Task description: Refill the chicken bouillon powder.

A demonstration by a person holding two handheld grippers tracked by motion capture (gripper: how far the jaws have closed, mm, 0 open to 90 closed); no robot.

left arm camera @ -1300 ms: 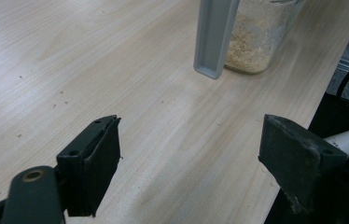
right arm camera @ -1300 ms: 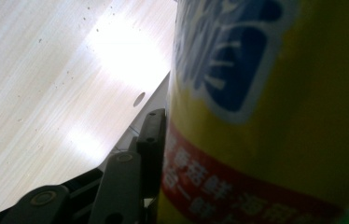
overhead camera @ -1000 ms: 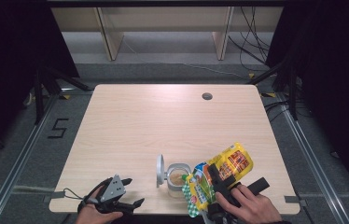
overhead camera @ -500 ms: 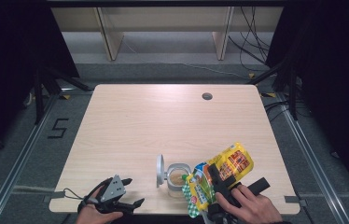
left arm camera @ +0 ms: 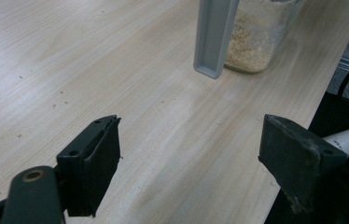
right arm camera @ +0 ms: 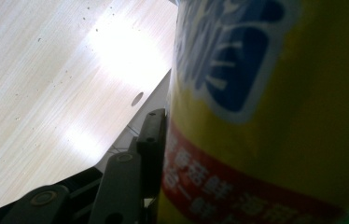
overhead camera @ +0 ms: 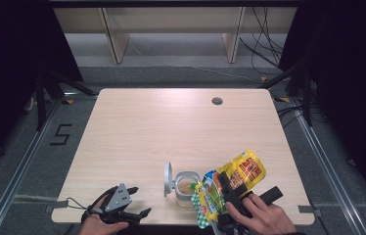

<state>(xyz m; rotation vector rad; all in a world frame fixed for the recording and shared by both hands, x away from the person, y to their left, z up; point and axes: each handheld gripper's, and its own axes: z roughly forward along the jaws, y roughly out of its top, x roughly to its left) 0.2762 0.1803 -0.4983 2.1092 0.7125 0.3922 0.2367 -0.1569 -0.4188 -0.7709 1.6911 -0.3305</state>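
While the right gripper (overhead camera: pixel 227 188) pinches the yellow snack bag (overhead camera: pixel 242 171), the open jar (overhead camera: pixel 187 186) sits just left of it; the left gripper (overhead camera: pixel 134 200), jaws spread and empty, rests well apart, farther left.

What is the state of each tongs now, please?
Left tongs: open, holding nothing.
Right tongs: closed on the yellow snack bag.
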